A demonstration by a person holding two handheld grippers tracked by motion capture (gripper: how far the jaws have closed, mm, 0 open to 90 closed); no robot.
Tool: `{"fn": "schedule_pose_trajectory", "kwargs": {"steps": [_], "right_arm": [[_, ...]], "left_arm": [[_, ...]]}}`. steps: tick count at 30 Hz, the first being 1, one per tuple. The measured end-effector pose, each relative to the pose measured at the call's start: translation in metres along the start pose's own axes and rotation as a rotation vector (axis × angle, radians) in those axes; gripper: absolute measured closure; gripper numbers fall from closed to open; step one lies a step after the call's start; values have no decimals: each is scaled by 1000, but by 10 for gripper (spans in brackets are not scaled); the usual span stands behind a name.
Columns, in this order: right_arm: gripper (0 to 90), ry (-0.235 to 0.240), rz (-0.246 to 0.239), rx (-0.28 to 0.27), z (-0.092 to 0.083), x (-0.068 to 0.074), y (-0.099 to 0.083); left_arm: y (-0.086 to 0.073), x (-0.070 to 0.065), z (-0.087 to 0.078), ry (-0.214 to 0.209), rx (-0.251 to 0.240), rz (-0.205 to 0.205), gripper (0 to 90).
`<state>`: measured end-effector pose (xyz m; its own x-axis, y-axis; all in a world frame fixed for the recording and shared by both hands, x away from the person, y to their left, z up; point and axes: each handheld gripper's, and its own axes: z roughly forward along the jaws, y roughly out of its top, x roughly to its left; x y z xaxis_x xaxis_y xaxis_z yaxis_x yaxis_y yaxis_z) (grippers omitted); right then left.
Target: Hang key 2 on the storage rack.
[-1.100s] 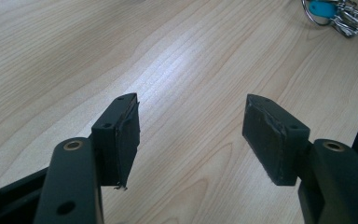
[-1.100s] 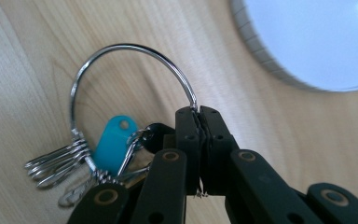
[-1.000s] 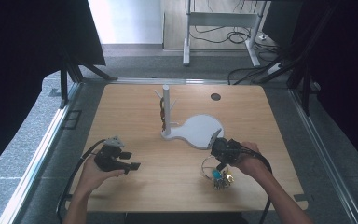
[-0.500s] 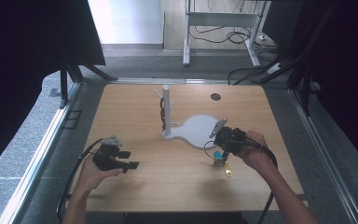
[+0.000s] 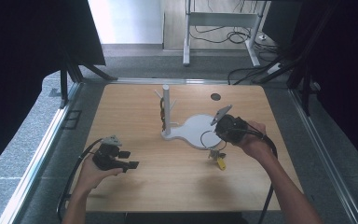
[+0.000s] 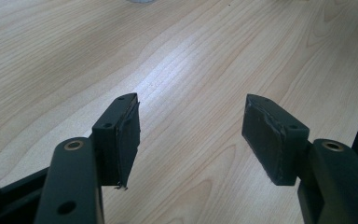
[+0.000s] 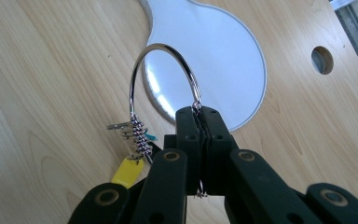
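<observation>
A large metal key ring (image 7: 161, 81) carries several keys and a yellow tag (image 7: 127, 171). My right gripper (image 7: 200, 112) is shut on the ring's wire, and the bunch hangs below it. In the high view the right gripper (image 5: 224, 132) is raised above the wooden table (image 5: 177, 182), with the ring (image 5: 209, 138) and the yellow tag (image 5: 221, 163) dangling beneath. A white stand (image 5: 167, 112) with short pegs rises from a white rounded base (image 5: 196, 131) just left of it. My left gripper (image 5: 129, 159) rests low at the front left, its jaws open and empty (image 6: 191, 135).
A round hole (image 5: 215, 97) is cut in the table behind the base. Dark screens stand along both sides, and metal rails edge the table. A white desk frame and cables lie on the floor beyond.
My right gripper has risen with the key ring, lifting the keys and tag off the table and nearer the white base. The left gripper has stayed put.
</observation>
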<state>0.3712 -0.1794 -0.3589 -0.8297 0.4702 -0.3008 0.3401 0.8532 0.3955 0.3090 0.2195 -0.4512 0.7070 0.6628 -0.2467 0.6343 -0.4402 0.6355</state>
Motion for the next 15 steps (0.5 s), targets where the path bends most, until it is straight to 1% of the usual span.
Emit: {"fn": "schedule_pose_trajectory", "kwargs": {"steps": [3, 5, 9, 15], "right_arm": [[883, -1, -6, -17, -1, -4, 3], [883, 1, -5, -15, -1, -6, 6], [883, -8, -1, -22, -1, -10, 12], [883, -26, 4, -39, -7, -17, 21]], "left_arm": [[0, 1, 0, 2, 1, -4, 377], [0, 2, 0, 1, 2, -5, 376], [-1, 2, 0, 1, -5, -9, 377], [-1, 3, -1, -1, -5, -10, 376]]}}
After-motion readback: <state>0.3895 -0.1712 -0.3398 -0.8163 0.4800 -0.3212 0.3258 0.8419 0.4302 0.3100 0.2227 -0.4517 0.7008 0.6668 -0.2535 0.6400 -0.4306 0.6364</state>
